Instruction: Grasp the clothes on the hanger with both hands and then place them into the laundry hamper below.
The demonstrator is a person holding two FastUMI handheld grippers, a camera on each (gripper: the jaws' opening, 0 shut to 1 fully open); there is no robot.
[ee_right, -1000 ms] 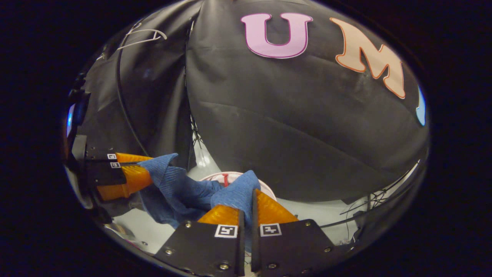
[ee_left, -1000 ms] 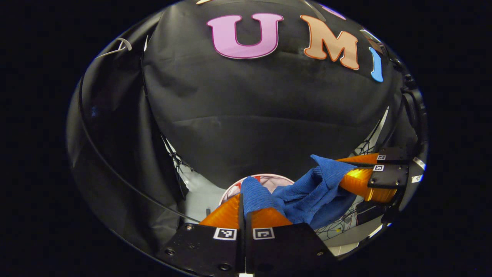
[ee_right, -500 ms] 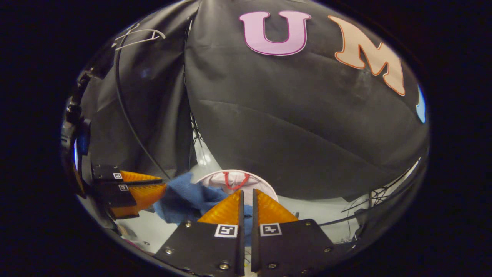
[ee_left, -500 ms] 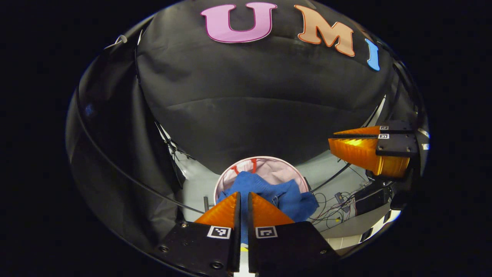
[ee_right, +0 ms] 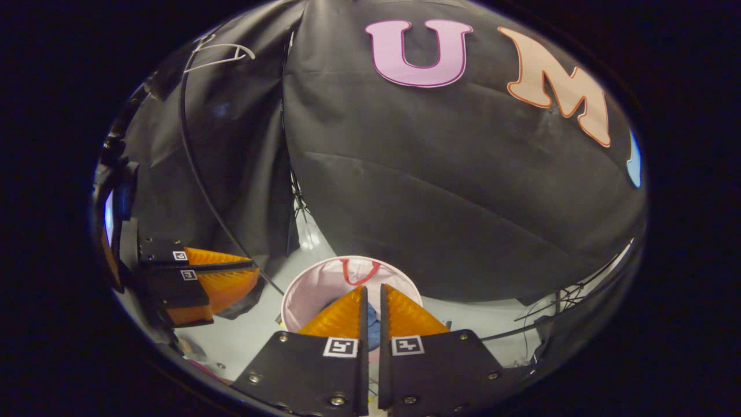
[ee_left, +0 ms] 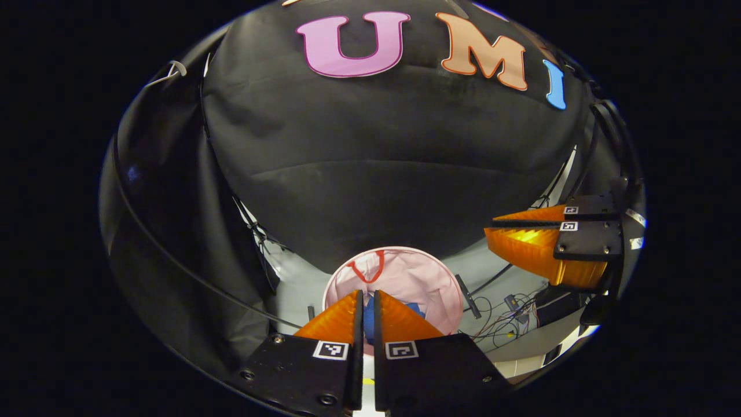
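The blue garment lies inside the pink round hamper, which has a red handle and stands on the floor below. I see the garment through the slit of my left gripper, which hangs above the hamper, narrowly open and holding nothing. My right gripper is likewise just above the hamper, narrowly open, with the blue garment showing below its fingers. Each gripper appears off to the side in the other's view: the right gripper and the left gripper, both holding nothing. A bare white hanger hangs high up.
The black cloth wall rises right behind the hamper. A thin black cable curves down the left side. Loose wires and small devices lie on the pale floor to the right of the hamper.
Both grippers let go of the blue garment. It dropped from between them into the pink hamper, and the grippers now hang above it without it.
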